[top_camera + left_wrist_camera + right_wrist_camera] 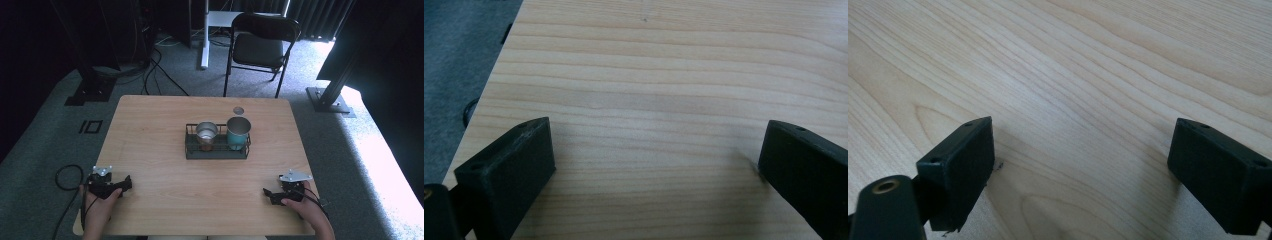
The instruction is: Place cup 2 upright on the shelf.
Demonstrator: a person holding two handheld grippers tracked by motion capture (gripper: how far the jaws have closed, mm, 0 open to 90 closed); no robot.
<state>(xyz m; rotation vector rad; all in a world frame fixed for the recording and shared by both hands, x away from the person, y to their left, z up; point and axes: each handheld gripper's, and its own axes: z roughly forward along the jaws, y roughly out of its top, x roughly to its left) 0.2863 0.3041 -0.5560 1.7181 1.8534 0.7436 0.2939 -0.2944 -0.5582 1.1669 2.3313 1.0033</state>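
The contents of the dark wire-mesh rectangular basket (217,150) at the centre of the high view are hard to make out: the lower parts of the two cups standing in it are screened by its mesh wall, and something brownish at the foot of the left cup is too small to tell. The shiny silver metal cup (206,132) stands in the basket's left half and the teal metal cup (238,132) with a silver rim just beside it in the right half, both upright and mouths open upward. A small round grey disc (238,110) lies on the light wooden desk (160,125) just above the teal cup in the frame. Beyond the desk, at the upper middle, stands a black folding chair (260,45) on grey carpet. The left gripper (124,184) rests at the lower left of the high view and the right gripper (267,193) at the lower right, both well apart from the basket. In each gripper view the black fingers (511,170) (960,165) stand wide apart with bare wood grain between them, holding nothing.
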